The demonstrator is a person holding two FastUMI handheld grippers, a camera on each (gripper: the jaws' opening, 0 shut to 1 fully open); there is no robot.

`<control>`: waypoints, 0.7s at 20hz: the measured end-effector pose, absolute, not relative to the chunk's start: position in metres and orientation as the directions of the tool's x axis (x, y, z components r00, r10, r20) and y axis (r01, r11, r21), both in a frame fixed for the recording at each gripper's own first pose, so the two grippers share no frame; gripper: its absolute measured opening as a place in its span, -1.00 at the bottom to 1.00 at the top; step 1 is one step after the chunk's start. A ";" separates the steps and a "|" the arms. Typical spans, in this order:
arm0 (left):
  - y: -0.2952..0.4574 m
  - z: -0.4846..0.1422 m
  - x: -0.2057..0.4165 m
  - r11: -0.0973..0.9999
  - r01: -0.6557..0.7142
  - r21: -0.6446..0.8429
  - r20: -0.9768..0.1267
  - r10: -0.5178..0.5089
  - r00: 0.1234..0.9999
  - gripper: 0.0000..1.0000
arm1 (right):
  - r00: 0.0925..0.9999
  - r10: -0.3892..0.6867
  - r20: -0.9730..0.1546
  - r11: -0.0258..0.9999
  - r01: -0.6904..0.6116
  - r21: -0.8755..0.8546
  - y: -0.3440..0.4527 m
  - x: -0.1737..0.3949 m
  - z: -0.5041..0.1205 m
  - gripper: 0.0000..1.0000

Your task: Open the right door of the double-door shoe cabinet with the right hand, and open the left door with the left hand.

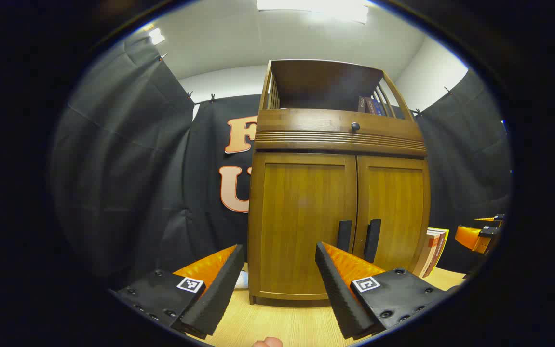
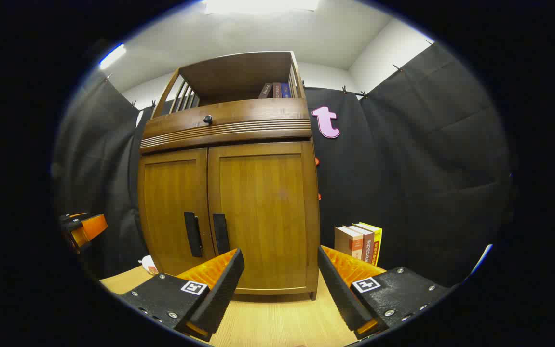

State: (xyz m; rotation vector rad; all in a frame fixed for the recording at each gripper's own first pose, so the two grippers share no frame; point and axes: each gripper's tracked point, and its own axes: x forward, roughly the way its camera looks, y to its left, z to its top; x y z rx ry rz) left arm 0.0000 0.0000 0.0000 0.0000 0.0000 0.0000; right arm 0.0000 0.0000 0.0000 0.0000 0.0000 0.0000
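Observation:
A brown wooden shoe cabinet (image 1: 337,212) (image 2: 229,207) stands on a light wooden tabletop, both doors closed. Its left door (image 1: 301,217) (image 2: 173,207) and right door (image 1: 395,212) (image 2: 263,207) each carry a dark vertical handle near the centre seam: left handle (image 1: 344,235) (image 2: 192,234), right handle (image 1: 372,239) (image 2: 221,233). My left gripper (image 1: 277,274) is open in front of the left door, short of it. My right gripper (image 2: 279,274) is open in front of the right door, apart from it. The right gripper (image 1: 480,233) also shows at the edge of the left gripper view, the left gripper (image 2: 82,229) at the edge of the right gripper view.
Above the doors sits a drawer with a round knob (image 1: 355,126) (image 2: 208,118) and an open shelf holding books (image 2: 273,90). A few upright books (image 2: 359,243) (image 1: 431,250) stand right of the cabinet. A small white object (image 2: 149,264) lies left of it.

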 end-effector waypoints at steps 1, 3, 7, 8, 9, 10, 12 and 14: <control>-0.004 -0.003 0.000 1.000 0.012 -0.011 -0.008 -0.012 1.000 0.94 | 1.000 -0.004 -0.003 1.000 0.004 0.005 -0.003 0.000 0.000 0.87; -0.006 -0.003 0.002 1.000 0.019 -0.020 -0.009 -0.019 1.000 0.93 | 1.000 -0.002 0.006 1.000 0.002 0.030 -0.002 -0.001 0.007 0.87; -0.007 -0.005 0.004 1.000 0.022 -0.020 -0.006 -0.023 1.000 0.94 | 0.999 -0.033 0.034 0.999 0.033 -0.003 -0.009 0.002 0.007 0.87; -0.007 -0.008 0.005 0.999 0.024 -0.025 -0.014 -0.024 1.000 0.92 | 0.999 -0.038 0.018 0.999 0.039 -0.014 -0.011 0.002 0.001 0.94; -0.005 -0.009 0.005 0.999 0.021 -0.028 -0.017 -0.021 1.000 0.92 | 0.999 -0.037 0.008 0.999 0.037 -0.013 -0.010 0.001 -0.002 0.96; -0.003 -0.009 0.005 1.000 0.016 -0.027 -0.018 -0.017 1.000 0.94 | 0.999 -0.033 0.004 0.999 0.033 -0.007 -0.007 0.001 -0.002 0.87; 0.001 -0.011 0.006 0.999 0.015 -0.033 -0.024 -0.016 1.000 0.94 | 1.000 -0.026 -0.002 1.000 0.026 -0.004 -0.002 0.001 -0.002 0.94; 0.002 -0.012 0.006 0.999 0.015 -0.045 -0.027 -0.016 0.999 0.93 | 1.000 -0.023 0.001 1.000 0.023 -0.011 0.000 0.000 0.000 0.87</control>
